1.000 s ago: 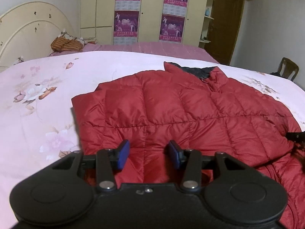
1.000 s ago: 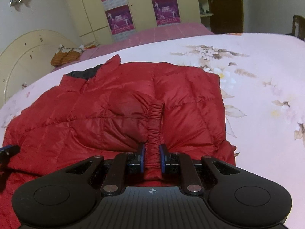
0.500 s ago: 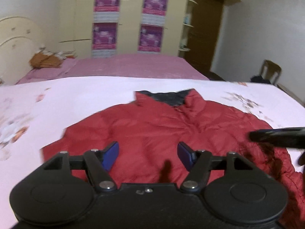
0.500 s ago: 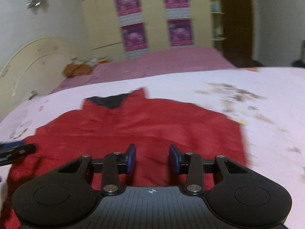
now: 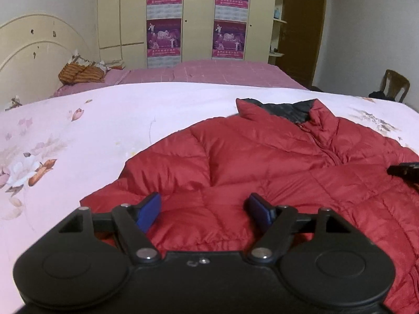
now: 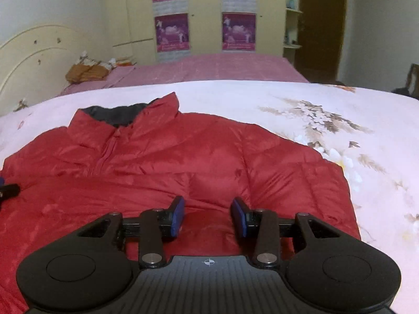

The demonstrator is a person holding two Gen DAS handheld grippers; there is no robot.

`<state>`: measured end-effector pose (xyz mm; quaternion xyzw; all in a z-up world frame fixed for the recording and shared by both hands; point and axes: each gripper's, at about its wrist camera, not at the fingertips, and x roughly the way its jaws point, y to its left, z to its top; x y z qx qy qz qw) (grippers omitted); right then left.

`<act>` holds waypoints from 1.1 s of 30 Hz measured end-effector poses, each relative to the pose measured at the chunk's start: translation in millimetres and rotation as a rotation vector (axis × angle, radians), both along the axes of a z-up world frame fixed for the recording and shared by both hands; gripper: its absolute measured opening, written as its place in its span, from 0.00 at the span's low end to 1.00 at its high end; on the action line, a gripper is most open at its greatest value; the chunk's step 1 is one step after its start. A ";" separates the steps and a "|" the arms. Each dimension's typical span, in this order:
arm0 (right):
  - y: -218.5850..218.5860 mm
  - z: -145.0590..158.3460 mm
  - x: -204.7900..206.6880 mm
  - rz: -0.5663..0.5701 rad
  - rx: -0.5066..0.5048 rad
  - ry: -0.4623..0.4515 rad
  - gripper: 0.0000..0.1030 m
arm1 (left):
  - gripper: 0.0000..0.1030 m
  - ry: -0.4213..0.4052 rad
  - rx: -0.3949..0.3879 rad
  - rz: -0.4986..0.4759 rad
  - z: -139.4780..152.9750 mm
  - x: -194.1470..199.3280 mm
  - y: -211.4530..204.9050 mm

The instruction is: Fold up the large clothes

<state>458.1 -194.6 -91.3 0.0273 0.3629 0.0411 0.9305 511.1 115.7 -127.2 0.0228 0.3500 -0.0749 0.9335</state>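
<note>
The red puffer jacket (image 5: 262,162) lay spread mid-bed (image 5: 91,120), soft, light and slippery, best pinched at its hem, with left gripper (image 5: 204,208) just widened and right gripper (image 6: 207,216) part-open, both empty

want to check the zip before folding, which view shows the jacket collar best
The right wrist view. There the collar stands unobstructed, with its dark lining and the zip running down from it plain to see. The left wrist view also shows the collar and zip, but further off to the right and more skewed.
</note>
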 end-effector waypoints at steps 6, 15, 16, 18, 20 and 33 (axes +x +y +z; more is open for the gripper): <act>-12.2 32.7 -51.6 -0.032 0.059 -0.048 0.39 | 0.65 -0.067 -0.050 -0.037 33.8 -62.2 -0.2; 18.2 3.3 -66.7 0.034 -0.055 0.033 0.38 | 0.68 0.021 -0.040 -0.052 1.3 -70.0 -6.0; 20.3 3.0 -64.8 0.032 -0.065 0.033 0.38 | 0.69 0.022 -0.036 -0.053 1.9 -69.1 -5.9; 20.4 2.6 -66.0 0.031 -0.069 0.036 0.38 | 0.68 0.025 -0.026 -0.052 5.1 -71.3 -6.3; 19.4 13.1 -73.3 0.023 -0.079 0.041 0.39 | 0.74 0.013 0.000 -0.041 14.9 -79.6 -7.5; -35.9 46.7 -173.2 -0.065 0.044 0.014 0.73 | 0.95 0.026 0.041 0.032 30.8 -169.3 8.9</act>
